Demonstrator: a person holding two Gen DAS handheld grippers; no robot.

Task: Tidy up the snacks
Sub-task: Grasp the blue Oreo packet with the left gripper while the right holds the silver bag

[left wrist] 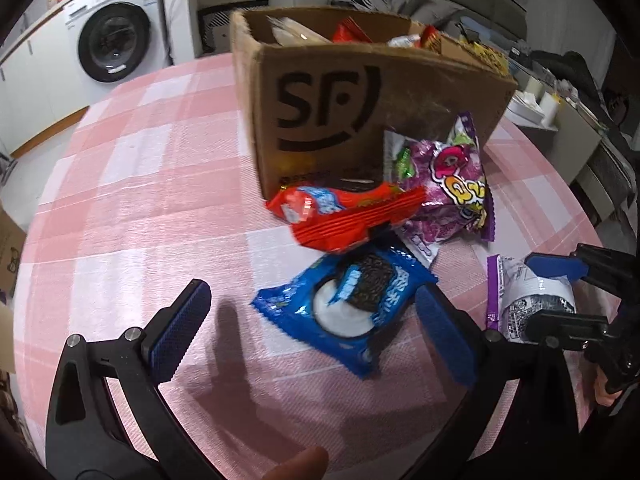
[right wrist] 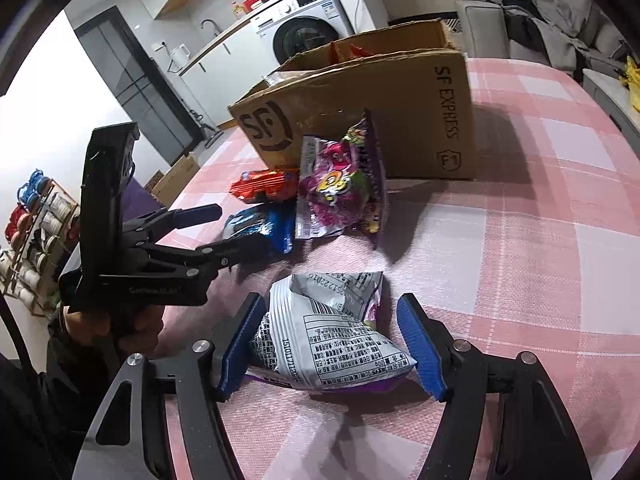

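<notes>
A blue cookie packet [left wrist: 344, 308] lies flat on the pink checked tablecloth [left wrist: 140, 184]. My left gripper [left wrist: 314, 294] stands open just above it, its right pad beside the packet's edge. Behind it, a red packet [left wrist: 344, 216] and a purple candy bag [left wrist: 448, 184] lean against an open cardboard box [left wrist: 360, 92] that holds several snacks. My right gripper [right wrist: 330, 304] is shut on a silver-and-purple packet [right wrist: 328, 340], printed side up, close above the cloth. The right wrist view also shows the left gripper [right wrist: 228, 232] over the blue packet [right wrist: 260, 228], with the box [right wrist: 380, 112] behind.
A washing machine [left wrist: 114, 44] and counter stand beyond the table's far left edge. A sofa piled with clothes [right wrist: 560, 28] is behind the box. A rack of thread spools [right wrist: 36, 232] stands left of the table. Pink cloth stretches right of the box.
</notes>
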